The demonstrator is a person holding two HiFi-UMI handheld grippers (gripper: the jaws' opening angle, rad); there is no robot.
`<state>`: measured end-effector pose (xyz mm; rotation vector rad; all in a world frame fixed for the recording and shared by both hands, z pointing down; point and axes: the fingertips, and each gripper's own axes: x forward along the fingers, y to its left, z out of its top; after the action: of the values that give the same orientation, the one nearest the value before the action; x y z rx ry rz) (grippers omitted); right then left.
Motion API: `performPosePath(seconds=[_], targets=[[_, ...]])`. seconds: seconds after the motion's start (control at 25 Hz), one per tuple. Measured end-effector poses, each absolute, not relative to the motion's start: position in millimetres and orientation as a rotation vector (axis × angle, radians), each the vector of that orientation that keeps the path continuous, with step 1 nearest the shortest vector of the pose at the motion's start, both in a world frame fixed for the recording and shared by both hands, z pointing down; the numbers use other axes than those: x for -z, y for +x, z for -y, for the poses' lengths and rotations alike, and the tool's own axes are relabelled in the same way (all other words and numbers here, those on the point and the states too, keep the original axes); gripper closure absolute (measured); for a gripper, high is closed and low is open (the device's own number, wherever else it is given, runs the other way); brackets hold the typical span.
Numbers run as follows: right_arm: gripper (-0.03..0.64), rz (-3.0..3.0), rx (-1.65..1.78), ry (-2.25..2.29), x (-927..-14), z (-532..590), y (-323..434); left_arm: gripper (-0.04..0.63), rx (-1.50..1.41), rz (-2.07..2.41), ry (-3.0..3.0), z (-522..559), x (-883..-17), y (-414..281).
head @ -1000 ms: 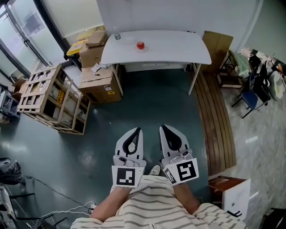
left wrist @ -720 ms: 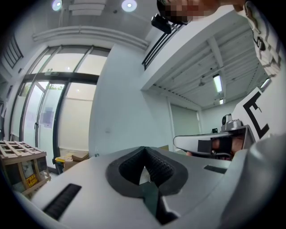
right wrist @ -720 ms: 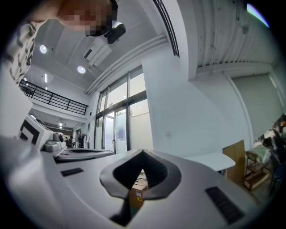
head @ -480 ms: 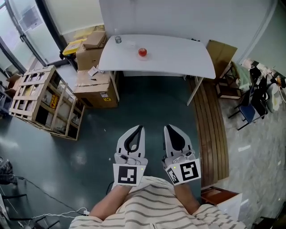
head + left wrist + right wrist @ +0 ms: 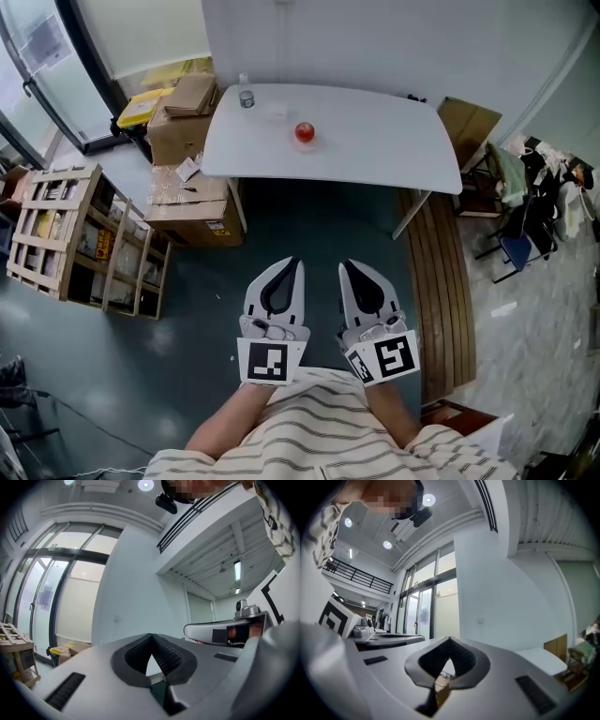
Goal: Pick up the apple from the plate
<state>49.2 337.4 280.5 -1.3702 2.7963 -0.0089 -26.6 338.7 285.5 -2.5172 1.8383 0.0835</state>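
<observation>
A red apple (image 5: 305, 132) sits near the far middle of a white table (image 5: 375, 150) ahead of me; the plate under it is too small to make out. Both grippers are held low and close to my body, side by side, well short of the table. The left gripper (image 5: 295, 262) is shut with nothing in it, and its tips meet in the left gripper view (image 5: 151, 635). The right gripper (image 5: 343, 266) is also shut and empty, with its tips touching in the right gripper view (image 5: 450, 640). Neither gripper view shows the apple.
A small jar (image 5: 246, 97) stands at the table's far left corner. Cardboard boxes (image 5: 183, 127) are stacked left of the table, with a wooden crate (image 5: 80, 239) further left. Wooden planks (image 5: 445, 272) lie on the floor at the right, beside chairs with clothes (image 5: 530, 202).
The table with the apple has come closer and sits lower in the head view. The crate and boxes have slid left and down. Both grippers stay shut, side by side.
</observation>
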Motion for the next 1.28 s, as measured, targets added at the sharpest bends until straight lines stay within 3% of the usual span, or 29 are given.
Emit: performPosePath(seconds=[0.68, 1.28], targets=[[0.606, -2.77, 0.077, -1.419, -303, -204, 25, 0.592, -0.065, -1.821, -2.588, -209, -317, -46], [0.606, -2.759, 0.054, -1.335, -306, 8, 53, 0.591, -0.067, -1.857, -2.522, -1, -320, -21]])
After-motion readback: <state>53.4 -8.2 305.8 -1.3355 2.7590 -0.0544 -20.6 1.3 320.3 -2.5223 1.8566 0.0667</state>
